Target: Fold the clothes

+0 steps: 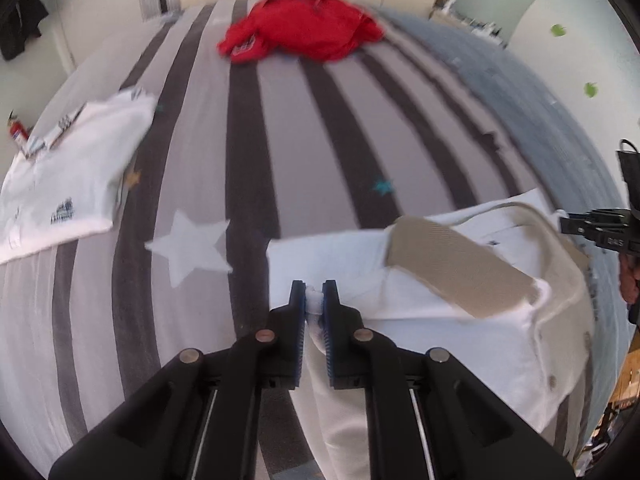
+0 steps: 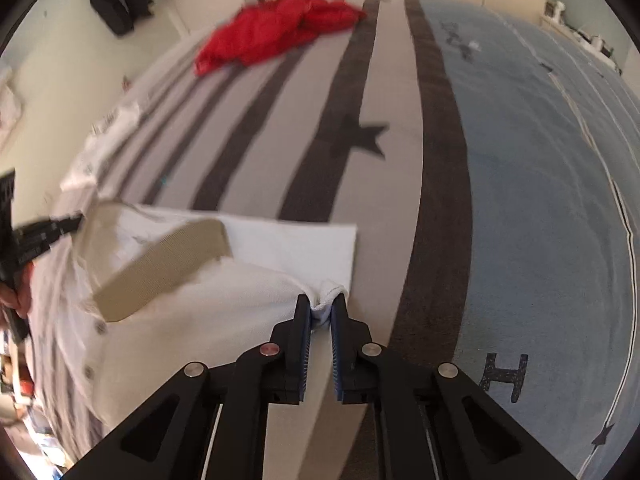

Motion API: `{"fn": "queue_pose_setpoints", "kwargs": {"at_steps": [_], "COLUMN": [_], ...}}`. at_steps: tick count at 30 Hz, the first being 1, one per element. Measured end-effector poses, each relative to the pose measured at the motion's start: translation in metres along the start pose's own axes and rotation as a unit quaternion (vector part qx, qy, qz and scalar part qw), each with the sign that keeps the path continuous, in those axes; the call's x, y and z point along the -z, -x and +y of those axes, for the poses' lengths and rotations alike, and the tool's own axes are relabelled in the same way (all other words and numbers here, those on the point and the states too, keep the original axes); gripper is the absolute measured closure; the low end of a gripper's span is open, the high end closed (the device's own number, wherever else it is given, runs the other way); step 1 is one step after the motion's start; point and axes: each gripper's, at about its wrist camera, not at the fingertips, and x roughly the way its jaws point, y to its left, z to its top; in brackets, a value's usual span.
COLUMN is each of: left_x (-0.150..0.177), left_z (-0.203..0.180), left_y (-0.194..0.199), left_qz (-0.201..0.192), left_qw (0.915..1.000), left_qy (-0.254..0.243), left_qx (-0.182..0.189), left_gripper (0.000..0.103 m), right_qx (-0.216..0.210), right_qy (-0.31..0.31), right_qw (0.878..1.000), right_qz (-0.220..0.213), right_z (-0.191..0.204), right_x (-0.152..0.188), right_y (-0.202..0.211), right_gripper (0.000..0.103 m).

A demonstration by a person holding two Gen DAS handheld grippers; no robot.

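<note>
While each gripper (image 1: pixel 315 300) (image 2: pixel 321 312) pinches a bunched corner, the white shirt (image 1: pixel 440 332) looks blurred, beige-collared.

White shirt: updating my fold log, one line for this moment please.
white shirt on bed | left tongs: pinching it | right tongs: pinching it

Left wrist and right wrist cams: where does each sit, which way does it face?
Left wrist: on the left gripper, looking steeply down at the bed; its fingers pinch the white polo shirt; right gripper at the right edge.
Right wrist: on the right gripper, aimed likewise, pinching the polo's other side; left gripper at the left edge.
Shared: polo, red garment, striped bedcover.
</note>
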Motion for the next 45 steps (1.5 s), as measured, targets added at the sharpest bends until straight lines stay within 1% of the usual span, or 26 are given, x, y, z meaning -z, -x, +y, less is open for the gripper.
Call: {"fn": "queue_pose_setpoints", "kwargs": {"at_steps": [1,2,3,4,6,7,8,9,10,13,16,18,21,23,24,26,29,30,31,34,35,37,39,41,43,45], "left_x": [0.0,-0.001,-0.001,-0.002,-0.003,-0.005,-0.008,-0.011,-0.014,-0.022,-0.029,-0.026,-0.021,-0.019,-0.019,-0.017,-0.015,-0.014,-0.014,-0.012,-0.012,-0.013,-0.014,-0.016,-0.016,-0.017], "left_z": [0.003,0.007,0.009,0.009,0.002,-0.006,-0.012,-0.018,-0.024,-0.042,-0.046,-0.046,-0.049,-0.048,-0.047,-0.043,-0.042,-0.043,-0.044,-0.045,-0.043,-0.038,-0.034,-0.033,-0.036,-0.036], "left_y": [0.004,0.013,0.022,0.035,0.052,0.058,0.058,0.055,0.049,0.024,0.002,-0.006,-0.016,-0.021,-0.023,-0.026,-0.028,-0.028,-0.028,-0.029,-0.027,-0.025,-0.023,-0.023,-0.026,-0.025], "left_qz": [-0.006,-0.022,-0.037,-0.059,-0.089,-0.096,-0.091,-0.08,-0.069,-0.026,0.002,0.015,0.034,0.037,0.039,0.038,0.034,0.032,0.03,0.02,0.015,0.007,0.001,0.001,0.008,0.006], "left_qw": [0.9999,0.9992,0.9983,0.9969,0.9952,0.995,0.9956,0.9961,0.9966,0.9977,0.9965,0.9964,0.9963,0.9959,0.9956,0.9948,0.9946,0.9945,0.9945,0.9957,0.9955,0.9947,0.9943,0.9939,0.9943,0.9943], "left_qy": [0.015,0.033,0.044,0.049,0.038,0.027,0.023,0.02,0.017,0.001,0.011,0.014,0.011,0.017,0.02,0.029,0.025,0.022,0.018,0.011,0.015,0.028,0.037,0.043,0.039,0.036], "left_qx": [0.001,-0.002,-0.01,-0.018,-0.014,-0.007,0.008,0.03,0.042,0.062,0.082,0.083,0.078,0.081,0.083,0.09,0.095,0.097,0.099,0.09,0.092,0.099,0.1,0.101,0.099,0.1], "left_gripper": [0.09,0.086,0.083,0.075,0.069,0.065,0.064,0.064,0.064,0.064,0.064,0.064,0.064,0.064,0.064,0.064,0.065,0.066,0.071,0.081,0.083,0.086,0.087,0.087,0.087,0.086], "right_qx": [0.001,0.005,0.013,0.021,0.018,0.016,0.003,-0.02,-0.034,-0.068,-0.083,-0.094,-0.078,-0.066,-0.068,-0.079,-0.093,-0.096,-0.101,-0.106,-0.108,-0.119,-0.116,-0.113,-0.152,-0.169], "right_qy": [0.0,0.003,0.007,0.013,0.007,0.003,0.001,0.003,0.004,0.017,0.028,0.027,0.021,0.008,-0.001,-0.015,-0.027,-0.025,-0.023,-0.029,-0.036,-0.062,-0.085,-0.088,-0.072,-0.038], "right_qw": [1.0,1.0,1.0,0.999,0.998,0.998,0.998,0.998,0.998,0.997,0.996,0.995,0.996,0.996,0.996,0.995,0.993,0.992,0.992,0.99,0.99,0.989,0.989,0.989,0.986,0.985], "right_qz": [0.004,-0.002,-0.017,-0.033,-0.056,-0.067,-0.067,-0.055,-0.045,-0.015,0.009,0.018,0.039,0.056,0.06,0.067,0.074,0.074,0.077,0.085,0.079,0.065,0.047,0.018,-0.007,-0.02], "right_z": [0.0,0.001,0.003,0.005,0.007,0.009,0.011,0.018,0.025,0.049,0.068,0.075,0.075,0.073,0.07,0.064,0.059,0.06,0.061,0.06,0.059,0.053,0.048,0.047,0.05,0.058], "right_x": [-0.001,-0.002,-0.003,-0.003,-0.006,-0.007,-0.009,-0.011,-0.014,-0.022,-0.031,-0.035,-0.044,-0.047,-0.048,-0.049,-0.05,-0.051,-0.052,-0.057,-0.058,-0.059,-0.059,-0.059,-0.059,-0.056], "right_y": [0.001,0.006,0.016,0.027,0.047,0.057,0.06,0.059,0.055,0.035,0.011,-0.001,-0.02,-0.031,-0.033,-0.035,-0.037,-0.039,-0.041,-0.049,-0.05,-0.049,-0.046,-0.038,-0.025,-0.007], "right_gripper": [0.084,0.083,0.082,0.082,0.081,0.081,0.081,0.08,0.08,0.08,0.08,0.08,0.08,0.08,0.08,0.08,0.08,0.08,0.08,0.083,0.094,0.103,0.103,0.103,0.102,0.099]}}
